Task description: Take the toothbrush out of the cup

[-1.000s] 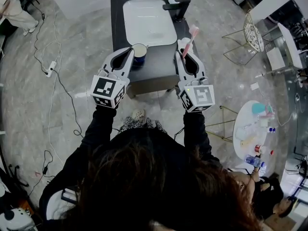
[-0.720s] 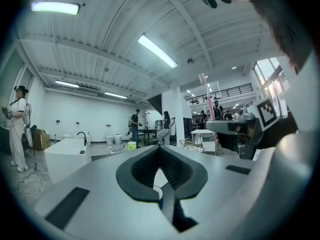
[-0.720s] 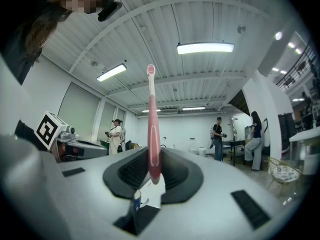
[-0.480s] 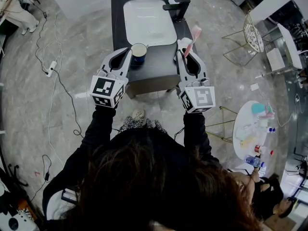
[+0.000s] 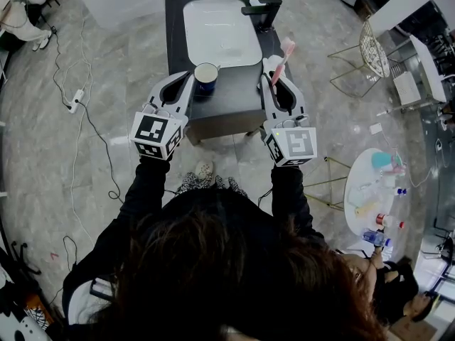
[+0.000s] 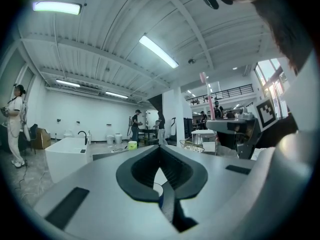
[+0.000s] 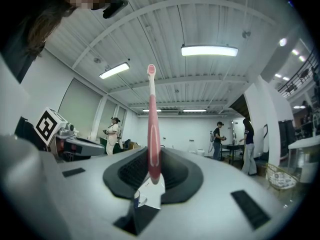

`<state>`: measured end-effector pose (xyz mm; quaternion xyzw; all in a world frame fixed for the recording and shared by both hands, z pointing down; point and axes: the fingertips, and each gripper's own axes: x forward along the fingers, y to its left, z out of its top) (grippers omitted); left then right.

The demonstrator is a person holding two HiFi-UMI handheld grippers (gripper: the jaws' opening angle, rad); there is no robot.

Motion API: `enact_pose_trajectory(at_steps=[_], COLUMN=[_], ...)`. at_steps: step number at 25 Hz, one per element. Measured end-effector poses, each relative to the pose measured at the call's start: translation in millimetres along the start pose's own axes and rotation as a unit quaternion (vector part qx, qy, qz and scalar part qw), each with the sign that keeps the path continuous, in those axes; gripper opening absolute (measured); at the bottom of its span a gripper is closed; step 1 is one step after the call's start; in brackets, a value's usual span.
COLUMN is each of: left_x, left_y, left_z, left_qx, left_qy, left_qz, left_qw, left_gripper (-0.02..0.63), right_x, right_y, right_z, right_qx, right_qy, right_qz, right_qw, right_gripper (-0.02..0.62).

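A dark blue cup (image 5: 206, 77) with a white inside stands on the black counter (image 5: 234, 98), just in front of the sink. My left gripper (image 5: 192, 75) is shut, its tips against the cup's left rim; whether they pinch the rim I cannot tell. In its own view the left gripper (image 6: 160, 156) shows its pads pressed together. My right gripper (image 5: 271, 67) is shut on the pink toothbrush (image 5: 282, 57), held clear of the cup above the counter's right side. In the right gripper view the toothbrush (image 7: 152, 129) stands upright between the pads, bristle end on top.
A white sink basin (image 5: 219, 30) and a black faucet (image 5: 261, 9) lie behind the cup. A wire chair (image 5: 370, 48) and a round white table (image 5: 359, 183) with bottles stand to the right. Cables (image 5: 78, 98) trail over the floor at left. People stand far off.
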<state>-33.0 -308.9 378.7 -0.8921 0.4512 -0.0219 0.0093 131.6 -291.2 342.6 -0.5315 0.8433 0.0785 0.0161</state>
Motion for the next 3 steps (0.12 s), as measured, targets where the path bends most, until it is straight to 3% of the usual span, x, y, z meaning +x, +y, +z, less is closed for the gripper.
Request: enact_pose_trajectory(at_steps=[3], left_x=[-0.7], left_y=[0.3], left_z=[3.4], left_qx=[0.0], left_qy=[-0.004], left_qz=[-0.004], left_qw=[1.0], left_gripper=[0.008], right_x=[1.0], right_y=[1.9], right_z=[-0.7], right_qx=[0.0], right_qy=[0.001], right_qz=[0.002], right_qw=[1.0], right_gripper=[0.06])
